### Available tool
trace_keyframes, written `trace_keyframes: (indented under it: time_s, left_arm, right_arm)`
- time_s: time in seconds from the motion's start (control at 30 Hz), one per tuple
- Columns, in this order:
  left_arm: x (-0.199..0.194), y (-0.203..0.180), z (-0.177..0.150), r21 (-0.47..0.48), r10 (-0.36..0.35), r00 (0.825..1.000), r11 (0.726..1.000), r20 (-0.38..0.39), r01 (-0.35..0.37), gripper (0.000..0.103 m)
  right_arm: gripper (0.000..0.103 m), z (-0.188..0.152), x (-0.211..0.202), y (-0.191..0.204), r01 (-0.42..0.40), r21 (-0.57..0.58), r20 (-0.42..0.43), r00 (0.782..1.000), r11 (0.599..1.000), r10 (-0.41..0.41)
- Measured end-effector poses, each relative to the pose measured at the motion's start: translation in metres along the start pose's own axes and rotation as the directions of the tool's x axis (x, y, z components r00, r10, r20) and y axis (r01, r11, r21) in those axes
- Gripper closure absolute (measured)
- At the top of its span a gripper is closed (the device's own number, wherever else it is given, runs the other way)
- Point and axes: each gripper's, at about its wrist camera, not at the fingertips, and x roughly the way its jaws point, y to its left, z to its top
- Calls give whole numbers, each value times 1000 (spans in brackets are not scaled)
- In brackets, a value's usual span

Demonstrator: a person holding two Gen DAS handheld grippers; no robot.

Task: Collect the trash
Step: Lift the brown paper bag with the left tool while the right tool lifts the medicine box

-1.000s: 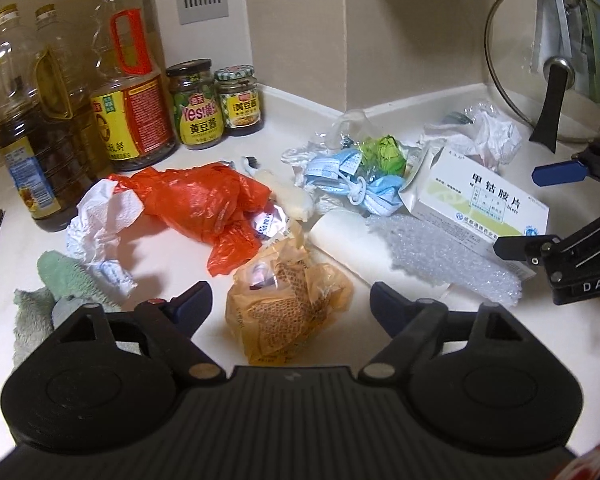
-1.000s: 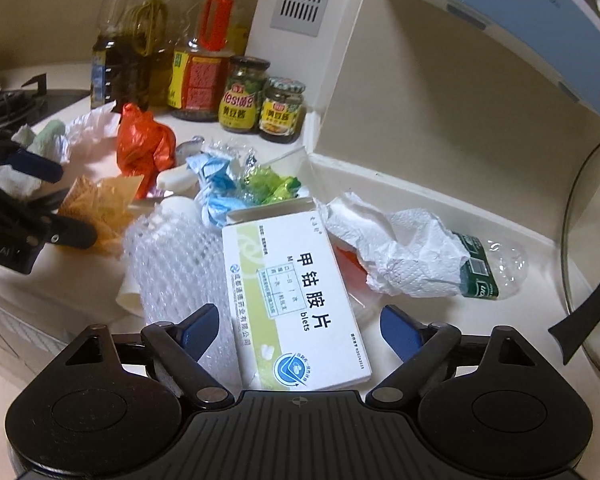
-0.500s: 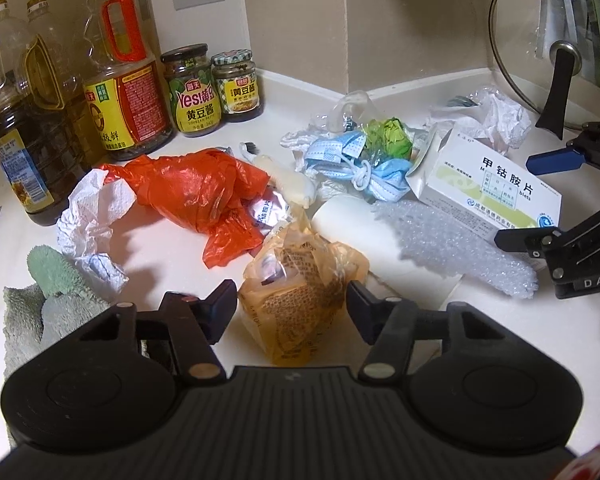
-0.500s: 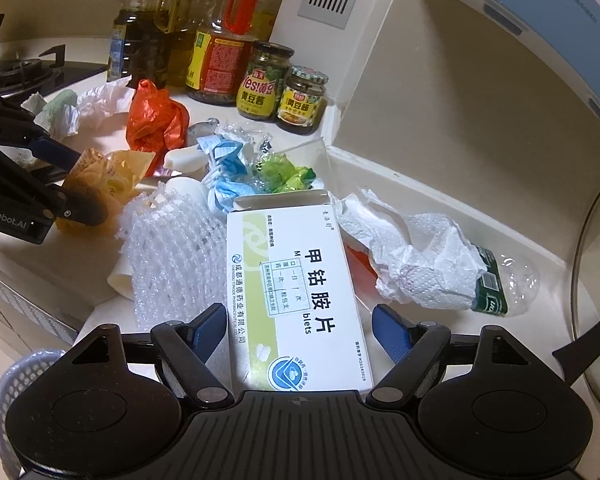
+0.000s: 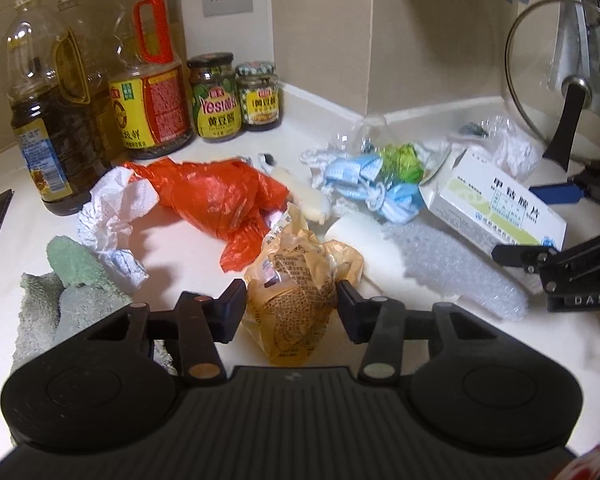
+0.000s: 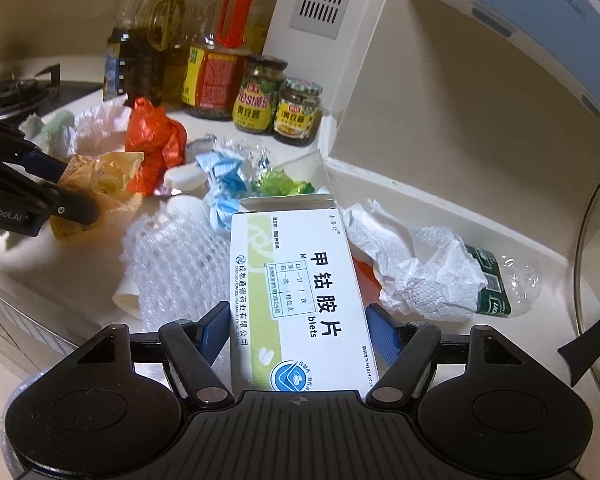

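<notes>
Trash lies across a white kitchen counter [image 5: 188,248]. My left gripper [image 5: 291,306] is shut on a crumpled yellow wrapper bag [image 5: 300,284], its pads pressing both sides; it also shows in the right wrist view [image 6: 100,188]. My right gripper [image 6: 298,330] has its blue pads against both sides of a white medicine box [image 6: 300,300], which also shows in the left wrist view [image 5: 496,208]. An orange plastic bag [image 5: 216,200], blue face masks [image 5: 376,188], green wrappers [image 5: 400,160], white foam netting [image 6: 180,264] and crumpled tissue [image 6: 424,276] lie around.
Oil bottles [image 5: 56,112] and two sauce jars [image 5: 236,96] stand at the back left. A green cloth [image 5: 68,280] lies at the left. A glass pan lid [image 5: 560,84] leans at the right. A crushed clear bottle [image 6: 504,280] lies by the wall. A stove [image 6: 16,92] is at far left.
My left gripper moved forward and closed on the yellow wrapper bag. My right gripper advanced and closed around the medicine box.
</notes>
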Motion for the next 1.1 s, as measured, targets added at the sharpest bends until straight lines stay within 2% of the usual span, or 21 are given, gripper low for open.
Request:
trace_keyframes:
  time_s: [0.3,0.6,0.77,0.97,1.1]
  left_arm:
    - [-34,0,0,-50,-14,999,999,46,16,58]
    - [-80,4,-26,-36,-83,995,996,62,85,58]
    - [-103,14,-57,-15,-140,990,990,22,140,58]
    - [-118,28,-104,-16,-188,981,982,-57,187,58]
    - [-120,37,-135,-19,-189,975,982,-116,188,58]
  right_arm:
    - [31,8,-38,-1,-54,117,80,996,992,45]
    - [31,7,-82,28,-115,247,106,990,962,92]
    - [31,-6,-107,60,-118,341,83,992,933,95]
    - [31,-27,-117,110,-136,374,13,990,917,142]
    - [31,-42,-119,143,-146,404,-51,982,903,182]
